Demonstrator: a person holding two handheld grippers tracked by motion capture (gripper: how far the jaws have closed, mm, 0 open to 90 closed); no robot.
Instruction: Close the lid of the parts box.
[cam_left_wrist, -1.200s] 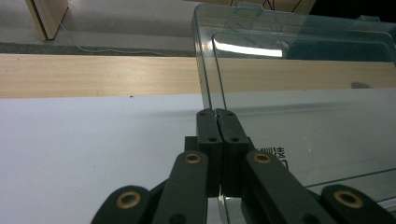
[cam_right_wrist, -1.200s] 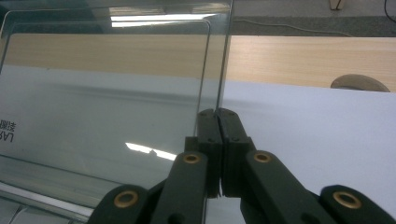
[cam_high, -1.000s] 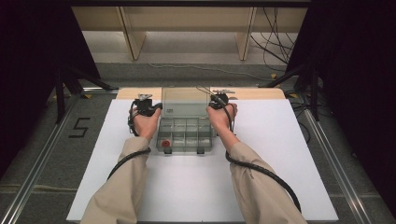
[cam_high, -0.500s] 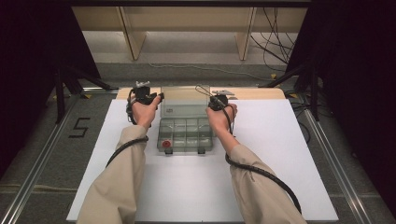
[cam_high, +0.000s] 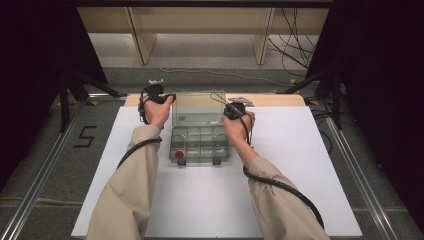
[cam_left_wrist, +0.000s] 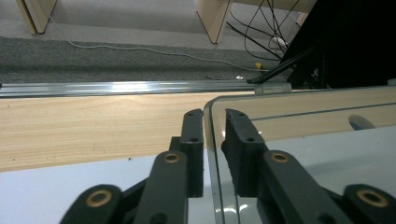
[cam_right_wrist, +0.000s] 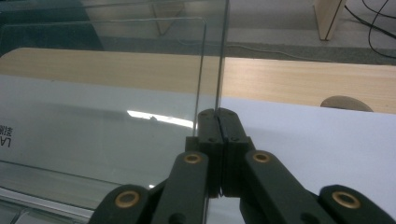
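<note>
Two grippers hold the clear lid (cam_high: 198, 107) of the compartment box (cam_high: 200, 145) raised.

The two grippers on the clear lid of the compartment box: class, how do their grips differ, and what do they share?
The left gripper straddles the clear lid at its left edge with the jaws parted, a gap on each side of the plastic. The right gripper has its jaws pressed together, pinching the lid's right edge. The left gripper sits farther back on the table than the right gripper. Both have black jaws and hold the raised lid above the compartment box.
</note>
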